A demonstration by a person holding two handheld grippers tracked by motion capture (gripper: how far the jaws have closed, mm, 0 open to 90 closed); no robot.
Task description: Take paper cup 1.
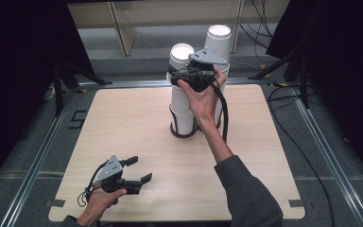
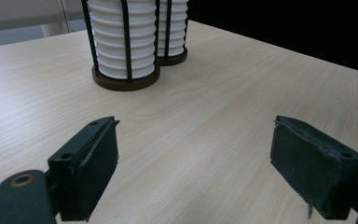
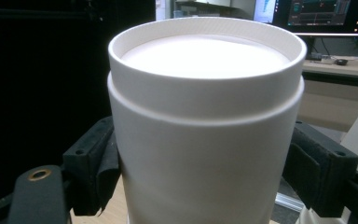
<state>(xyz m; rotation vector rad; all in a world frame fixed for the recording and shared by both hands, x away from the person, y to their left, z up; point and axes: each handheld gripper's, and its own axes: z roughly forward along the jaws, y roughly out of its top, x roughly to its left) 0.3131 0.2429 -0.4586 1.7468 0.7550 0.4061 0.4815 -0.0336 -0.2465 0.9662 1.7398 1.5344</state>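
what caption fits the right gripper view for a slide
Right gripper jaws clamp the top white paper cup, upside down on its stack, monitors behind.

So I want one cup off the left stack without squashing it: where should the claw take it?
Grip the top cup on its side wall just under the rim, pads on opposite sides, coming in level from the person's side. It sits upside down, closed end up, above the wire holder, so its wall is free. The right claw is placed like this.

Each hand-held gripper (image 1: pixel 137 169) is black with a grey three-cornered top plate, brass-ringed screw holes and trailing black cables; the right sleeve (image 1: pixel 250 194) looks dark grey.
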